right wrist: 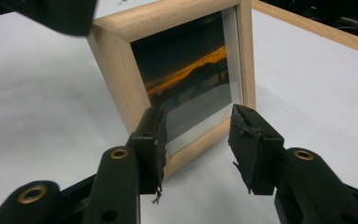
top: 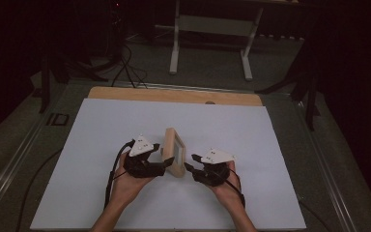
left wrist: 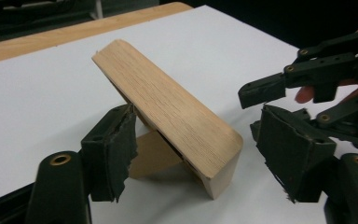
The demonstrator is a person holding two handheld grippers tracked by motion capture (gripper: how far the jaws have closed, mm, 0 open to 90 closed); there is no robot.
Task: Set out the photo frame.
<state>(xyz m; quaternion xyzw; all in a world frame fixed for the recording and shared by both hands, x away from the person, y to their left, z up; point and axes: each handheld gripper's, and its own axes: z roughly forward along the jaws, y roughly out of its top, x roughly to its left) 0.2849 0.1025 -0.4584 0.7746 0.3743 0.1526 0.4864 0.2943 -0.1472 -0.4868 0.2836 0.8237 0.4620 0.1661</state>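
I read this as an approach step: wooden photo frame (top: 175, 152) stands mid-sheet on its easel, left gripper (top: 160, 164) at its 9 o'clock, right gripper (top: 191, 168) at 3, both spread apart, empty; next I'd close on the frame's edges.

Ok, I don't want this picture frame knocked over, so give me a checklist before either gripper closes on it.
1. Picture frame standing on the white table: ok.
2. Back stand propped out behind it: ok.
3. Left gripper open, jaws straddling the frame's edge: ok.
4. Right gripper open, facing the glass: ok.
5. Right pads clear of the frame: cannot tell.
6. Table around the frame free of obstacles: ok.
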